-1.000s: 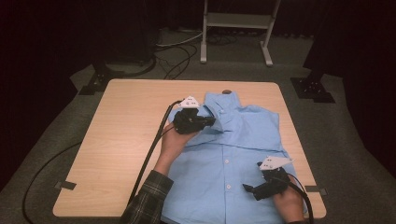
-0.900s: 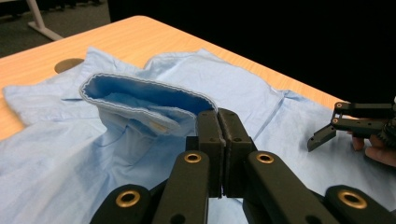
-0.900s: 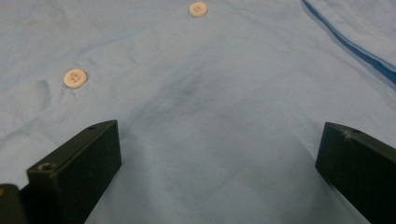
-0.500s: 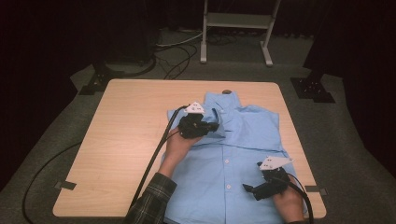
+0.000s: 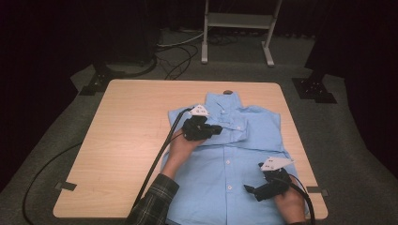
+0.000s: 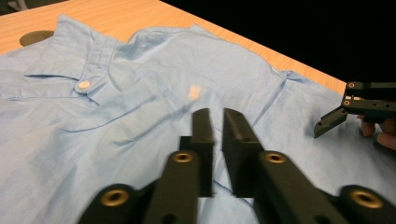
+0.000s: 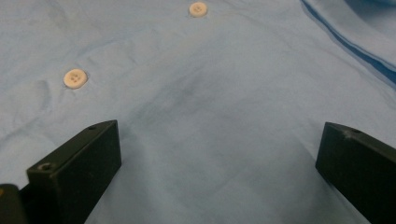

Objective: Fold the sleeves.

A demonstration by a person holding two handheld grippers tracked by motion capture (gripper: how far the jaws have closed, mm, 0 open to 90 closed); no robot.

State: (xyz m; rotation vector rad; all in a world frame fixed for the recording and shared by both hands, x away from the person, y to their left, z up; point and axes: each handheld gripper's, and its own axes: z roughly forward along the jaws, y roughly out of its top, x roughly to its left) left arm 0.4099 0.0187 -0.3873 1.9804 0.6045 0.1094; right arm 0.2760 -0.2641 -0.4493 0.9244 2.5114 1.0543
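Observation:
A light blue button-up shirt point(image 5: 225, 164) lies flat on the wooden table point(image 5: 131, 140), collar at the far end, one sleeve folded across the chest. My left gripper point(image 5: 217, 130) rests low over that folded sleeve, pointing right. Its jaws have just been opening and stand a narrow gap apart, with no cloth between them point(image 6: 215, 114). The collar button point(image 6: 84, 85) shows ahead of it. My right gripper point(image 5: 251, 191) hovers over the shirt's lower right front, pointing left. In the right gripper view its jaws point(image 7: 219, 172) stand wide open above plain cloth point(image 7: 210, 93) near the button row point(image 7: 74, 78).
A black cable point(image 5: 159, 154) trails from the left gripper across the table toward the near edge. A dark round hole point(image 5: 228, 92) sits in the table just beyond the collar. A metal stand point(image 5: 237, 21) and loose cables lie on the floor behind. Bare wood spans the table's left half.
The left gripper has slid a little to the right and toward the near edge along the folded sleeve. The right gripper has stayed where it was.

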